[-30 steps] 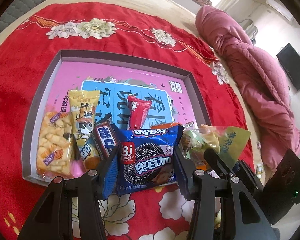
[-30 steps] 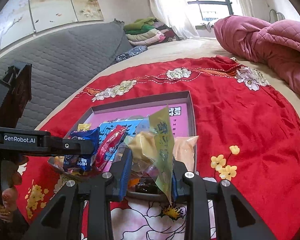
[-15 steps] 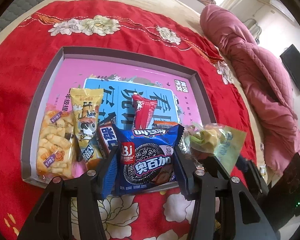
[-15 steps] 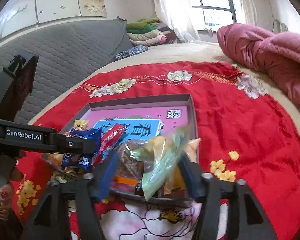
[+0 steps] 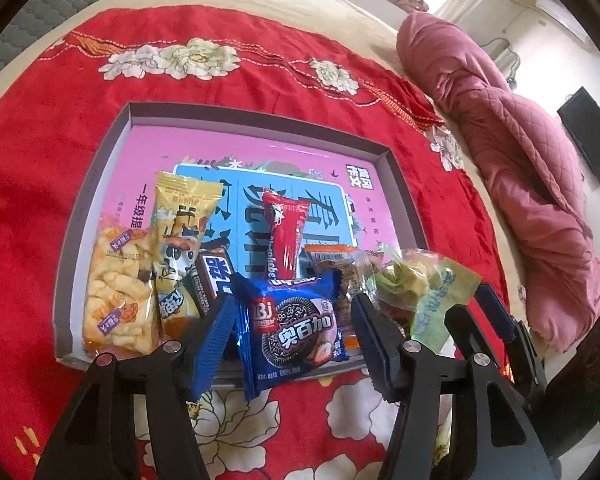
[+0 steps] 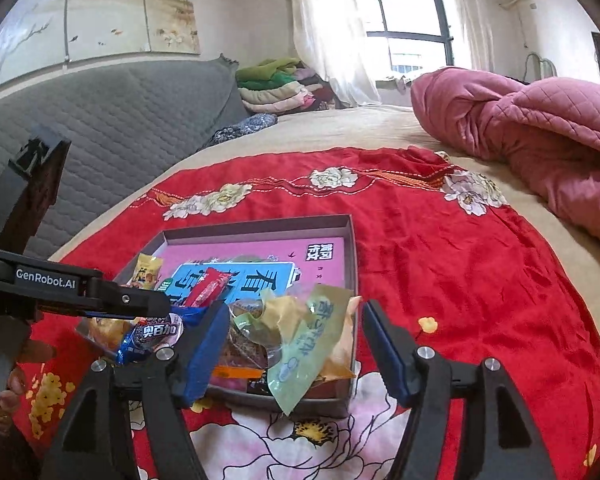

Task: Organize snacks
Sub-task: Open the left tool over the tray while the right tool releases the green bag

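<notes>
Left gripper (image 5: 294, 332) is standing spread, its blue ribbed pads (image 5: 214, 346) flanking the blue cookie packet (image 5: 290, 326) with gaps showing on both sides; whether either pad is touching the wrapper, cannot tell. The packet is lying over the near rim of the shallow box (image 5: 104, 168), its lower end overhanging onto the red floral blanket (image 5: 40, 128). Right gripper (image 6: 294, 348) is also standing wide apart, gripping nothing; the green-and-clear candy bag (image 6: 304, 344) is resting between its pads, leaning on the box's near right corner, lower tip poking over the rim. Seen from the left wrist, that bag (image 5: 424, 288) is sitting just right of the cookie packet, with the right gripper's fingers (image 5: 496, 312) framing it. Inside the box, snacks are crowding the near edge: a clear bag of puffed corn snacks (image 5: 118, 292) along the left wall, a yellow packet (image 5: 178, 236) beside it, a dark chocolate bar (image 5: 216, 280) tucked under that, a red stick packet (image 5: 286, 232) pointing inward, and an orange-labelled packet (image 5: 332, 260) partly buried. The far half of the box floor, pink with a blue printed panel, is lying bare. Box walls are low and grey. Blanket is spreading open on all sides of the box; a pink quilted duvet (image 6: 532, 136) is bunching well off to the right, a grey padded headboard (image 6: 112, 120) rising to the left.
</notes>
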The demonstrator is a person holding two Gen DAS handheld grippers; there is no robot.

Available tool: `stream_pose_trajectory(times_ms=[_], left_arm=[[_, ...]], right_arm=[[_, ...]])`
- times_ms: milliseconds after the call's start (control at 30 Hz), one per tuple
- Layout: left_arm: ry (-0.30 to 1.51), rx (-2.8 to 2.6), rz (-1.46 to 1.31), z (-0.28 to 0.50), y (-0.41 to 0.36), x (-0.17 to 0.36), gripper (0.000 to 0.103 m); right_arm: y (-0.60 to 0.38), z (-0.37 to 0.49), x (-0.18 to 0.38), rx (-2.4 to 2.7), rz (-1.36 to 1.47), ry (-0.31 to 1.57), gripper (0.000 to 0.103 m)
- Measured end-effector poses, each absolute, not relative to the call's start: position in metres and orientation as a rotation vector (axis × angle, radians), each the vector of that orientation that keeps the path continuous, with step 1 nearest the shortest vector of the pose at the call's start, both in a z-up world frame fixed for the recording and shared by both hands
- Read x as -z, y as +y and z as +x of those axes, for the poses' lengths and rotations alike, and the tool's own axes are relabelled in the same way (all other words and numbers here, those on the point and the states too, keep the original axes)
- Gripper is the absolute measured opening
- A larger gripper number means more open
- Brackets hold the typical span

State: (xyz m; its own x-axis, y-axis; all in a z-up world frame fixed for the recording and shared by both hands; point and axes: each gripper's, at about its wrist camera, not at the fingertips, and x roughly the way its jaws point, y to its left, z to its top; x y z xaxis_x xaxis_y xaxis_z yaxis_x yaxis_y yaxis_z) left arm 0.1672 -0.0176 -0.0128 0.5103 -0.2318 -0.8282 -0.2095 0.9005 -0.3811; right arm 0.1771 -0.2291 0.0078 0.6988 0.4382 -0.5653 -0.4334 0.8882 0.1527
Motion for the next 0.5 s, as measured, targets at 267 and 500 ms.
stream_pose_trajectory(times_ms=[267, 500], left_arm=[[1.02, 0.004, -0.411, 0.154, -0.023, -0.003, 0.065], [0.996, -0.064, -0.351, 0.121, -0.022, -0.012, 0.069]], right_arm=[[-0.239, 0.168, -0.016, -0.485, 0.031, 0.622, 0.073], [-0.238, 0.146, -0.023, -0.491, 0.03, 0.632, 0.079]])
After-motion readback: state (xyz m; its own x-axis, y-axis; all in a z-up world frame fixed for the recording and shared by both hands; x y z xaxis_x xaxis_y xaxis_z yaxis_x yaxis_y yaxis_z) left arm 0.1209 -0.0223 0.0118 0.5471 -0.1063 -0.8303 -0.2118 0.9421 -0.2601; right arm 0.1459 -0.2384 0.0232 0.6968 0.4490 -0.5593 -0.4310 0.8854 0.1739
